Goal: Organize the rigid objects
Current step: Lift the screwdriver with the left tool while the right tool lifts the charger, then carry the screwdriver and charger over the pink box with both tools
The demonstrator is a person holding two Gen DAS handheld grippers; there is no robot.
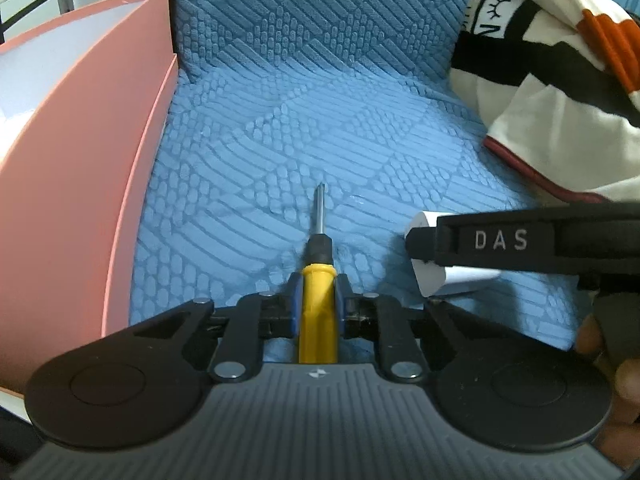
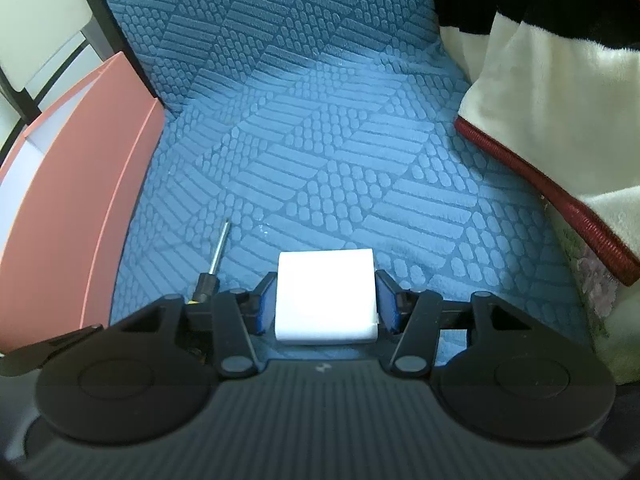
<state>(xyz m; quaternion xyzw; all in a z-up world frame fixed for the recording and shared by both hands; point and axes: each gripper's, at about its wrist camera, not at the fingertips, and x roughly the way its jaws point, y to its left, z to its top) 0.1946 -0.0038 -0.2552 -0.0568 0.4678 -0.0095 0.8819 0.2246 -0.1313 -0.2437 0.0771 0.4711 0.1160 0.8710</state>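
Observation:
A screwdriver (image 1: 319, 250) with a yellow handle, black collar and thin metal shaft lies pointing away on the blue textured cushion (image 1: 320, 120). My left gripper (image 1: 318, 292) is shut on its handle, the blue pads pressing both sides. In the right wrist view a white box (image 2: 326, 296) sits between the pads of my right gripper (image 2: 326, 280), which touch its two sides. The screwdriver (image 2: 218, 252) shows just left of it. From the left wrist view, a black finger (image 1: 500, 240) of the right gripper crosses the white box (image 1: 430, 280).
An open pink box (image 1: 80, 180) with a white inside stands along the left edge of the cushion, pink box (image 2: 72, 200). A white, black and orange blanket (image 1: 560, 80) is heaped at the right, blanket (image 2: 540, 100). A person's fingers (image 1: 592, 336) show at the right.

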